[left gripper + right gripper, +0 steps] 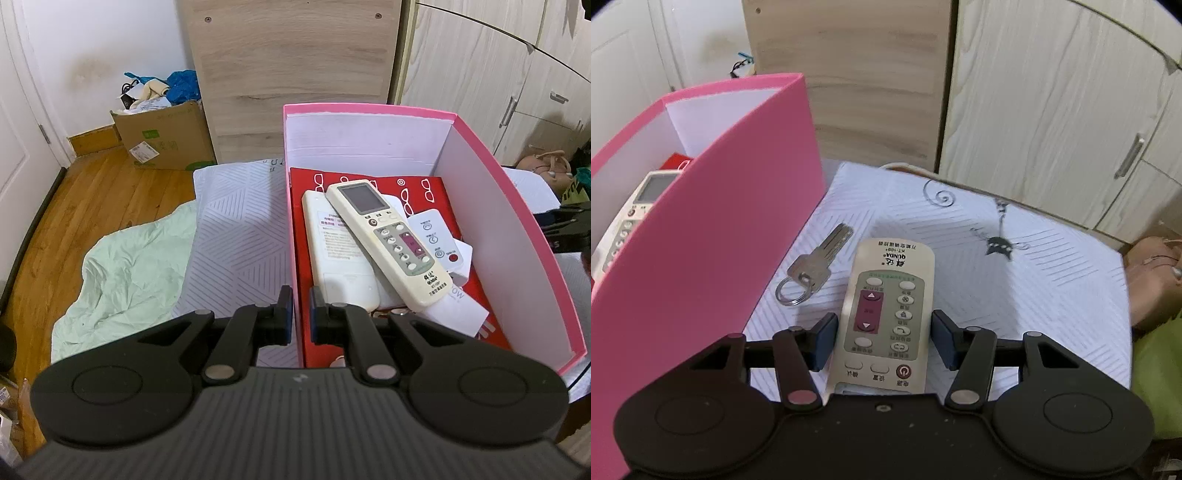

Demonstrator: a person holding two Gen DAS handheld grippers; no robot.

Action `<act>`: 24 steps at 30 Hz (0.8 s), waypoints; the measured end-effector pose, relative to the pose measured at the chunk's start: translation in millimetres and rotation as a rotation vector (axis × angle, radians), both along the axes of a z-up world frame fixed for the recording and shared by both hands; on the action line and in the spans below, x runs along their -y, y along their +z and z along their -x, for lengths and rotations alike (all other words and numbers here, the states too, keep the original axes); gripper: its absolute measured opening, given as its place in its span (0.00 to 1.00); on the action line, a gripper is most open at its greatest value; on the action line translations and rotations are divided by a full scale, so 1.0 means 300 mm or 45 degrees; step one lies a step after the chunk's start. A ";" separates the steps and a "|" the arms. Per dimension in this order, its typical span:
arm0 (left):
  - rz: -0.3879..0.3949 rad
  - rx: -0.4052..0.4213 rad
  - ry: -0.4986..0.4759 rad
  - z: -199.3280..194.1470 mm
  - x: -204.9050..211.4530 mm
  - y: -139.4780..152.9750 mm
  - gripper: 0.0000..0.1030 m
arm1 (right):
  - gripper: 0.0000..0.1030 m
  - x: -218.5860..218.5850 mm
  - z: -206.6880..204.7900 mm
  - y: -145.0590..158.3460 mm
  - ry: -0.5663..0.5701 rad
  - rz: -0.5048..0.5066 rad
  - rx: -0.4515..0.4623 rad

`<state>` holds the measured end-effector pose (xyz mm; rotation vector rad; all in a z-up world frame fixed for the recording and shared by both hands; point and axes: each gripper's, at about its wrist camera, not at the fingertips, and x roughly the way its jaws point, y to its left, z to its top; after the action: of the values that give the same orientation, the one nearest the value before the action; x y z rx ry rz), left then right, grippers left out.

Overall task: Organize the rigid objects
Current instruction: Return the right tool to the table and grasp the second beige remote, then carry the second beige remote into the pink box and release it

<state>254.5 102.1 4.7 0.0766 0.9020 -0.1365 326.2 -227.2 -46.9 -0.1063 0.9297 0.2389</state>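
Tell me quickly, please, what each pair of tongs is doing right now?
Left tongs: closed on the pink box wall, one finger each side.
Right tongs: open, straddling a remote control on the table, pads not touching it.

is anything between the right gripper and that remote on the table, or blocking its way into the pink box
Nothing visible stands between them: the right gripper already straddles the remote, fingers open on either side. Toward the pink box, only its tall side wall intervenes, so the remote must be lifted over. The key lies beside the path.
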 end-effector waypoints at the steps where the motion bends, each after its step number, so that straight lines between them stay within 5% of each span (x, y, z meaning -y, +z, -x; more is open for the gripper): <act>1: -0.001 0.000 0.001 -0.001 0.000 0.000 0.07 | 0.58 0.005 0.006 0.014 0.007 -0.009 0.006; 13: 0.016 -0.001 0.027 -0.001 0.000 0.014 0.07 | 0.57 0.030 0.097 0.194 0.015 -0.113 0.173; 24: 0.026 0.002 0.034 0.001 -0.007 0.025 0.07 | 0.56 0.004 0.268 0.499 0.101 -0.311 0.553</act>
<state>254.2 104.1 12.3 0.0458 0.8994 -0.1207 245.7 -228.4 102.8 0.0312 0.4606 0.3835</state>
